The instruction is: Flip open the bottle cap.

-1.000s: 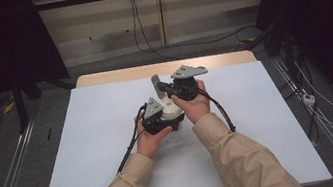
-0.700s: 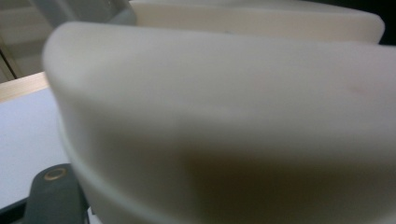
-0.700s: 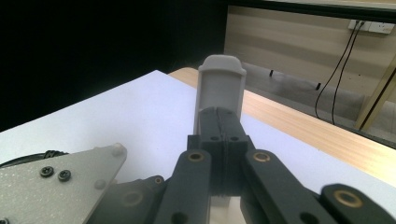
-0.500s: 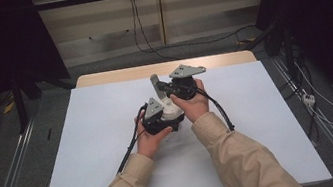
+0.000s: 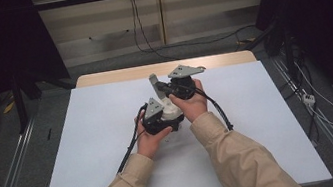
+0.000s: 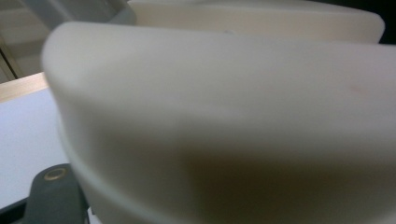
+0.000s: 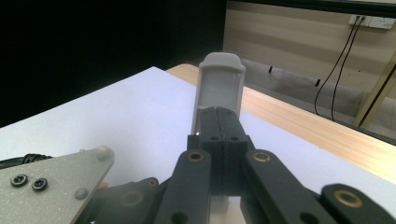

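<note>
Both grippers held close together above the middle of the white tabletop (image 5: 87, 151). Right gripper (image 7: 219, 135) clamped tight on a thin grey plastic piece (image 7: 218, 88) standing upright. Left gripper (image 5: 161, 119) squeezed onto a cream-white object (image 6: 233, 126), just below the right gripper.

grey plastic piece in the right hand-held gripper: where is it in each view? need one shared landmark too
High view: the grey plastic piece stands upright just above centre, at the tip of the right hand-held gripper.
Right gripper view: centre, rising from the shut jaws, rounded end up.
Left gripper view: cannot pick it out; a blurred cream-white object sits close to the lens.
Shared landmark: the wooden table edge beyond the white sheet.
</note>
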The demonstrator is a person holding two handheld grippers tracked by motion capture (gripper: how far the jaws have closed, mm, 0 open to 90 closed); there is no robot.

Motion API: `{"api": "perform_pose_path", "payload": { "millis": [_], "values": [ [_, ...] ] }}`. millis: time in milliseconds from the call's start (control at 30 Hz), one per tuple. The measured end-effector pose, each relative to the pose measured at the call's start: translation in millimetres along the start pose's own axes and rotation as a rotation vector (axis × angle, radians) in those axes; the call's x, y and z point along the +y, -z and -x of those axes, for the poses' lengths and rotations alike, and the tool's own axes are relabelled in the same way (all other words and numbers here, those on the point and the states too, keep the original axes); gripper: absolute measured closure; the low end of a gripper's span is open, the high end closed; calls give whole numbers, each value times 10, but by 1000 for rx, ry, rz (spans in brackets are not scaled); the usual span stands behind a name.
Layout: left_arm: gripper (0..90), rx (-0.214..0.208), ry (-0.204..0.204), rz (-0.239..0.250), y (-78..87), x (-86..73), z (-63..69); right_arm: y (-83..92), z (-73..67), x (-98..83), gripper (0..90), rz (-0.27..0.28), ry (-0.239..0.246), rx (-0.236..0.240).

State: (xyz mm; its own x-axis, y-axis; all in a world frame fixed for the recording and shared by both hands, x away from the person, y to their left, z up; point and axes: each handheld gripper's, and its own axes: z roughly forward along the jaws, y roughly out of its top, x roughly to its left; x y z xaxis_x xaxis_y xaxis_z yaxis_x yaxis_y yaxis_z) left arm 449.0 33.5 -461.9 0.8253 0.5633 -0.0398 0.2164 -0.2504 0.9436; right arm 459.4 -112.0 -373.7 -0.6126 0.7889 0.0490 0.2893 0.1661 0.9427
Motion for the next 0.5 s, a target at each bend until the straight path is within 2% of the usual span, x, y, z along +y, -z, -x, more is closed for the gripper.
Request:
{"api": "perform_pose_path", "payload": {
  "millis": [500],
  "values": [
    [186, 1, 4, -1, -1, 0, 1, -19, 12, 3, 900, -5, -5, 3]
  ]
}}
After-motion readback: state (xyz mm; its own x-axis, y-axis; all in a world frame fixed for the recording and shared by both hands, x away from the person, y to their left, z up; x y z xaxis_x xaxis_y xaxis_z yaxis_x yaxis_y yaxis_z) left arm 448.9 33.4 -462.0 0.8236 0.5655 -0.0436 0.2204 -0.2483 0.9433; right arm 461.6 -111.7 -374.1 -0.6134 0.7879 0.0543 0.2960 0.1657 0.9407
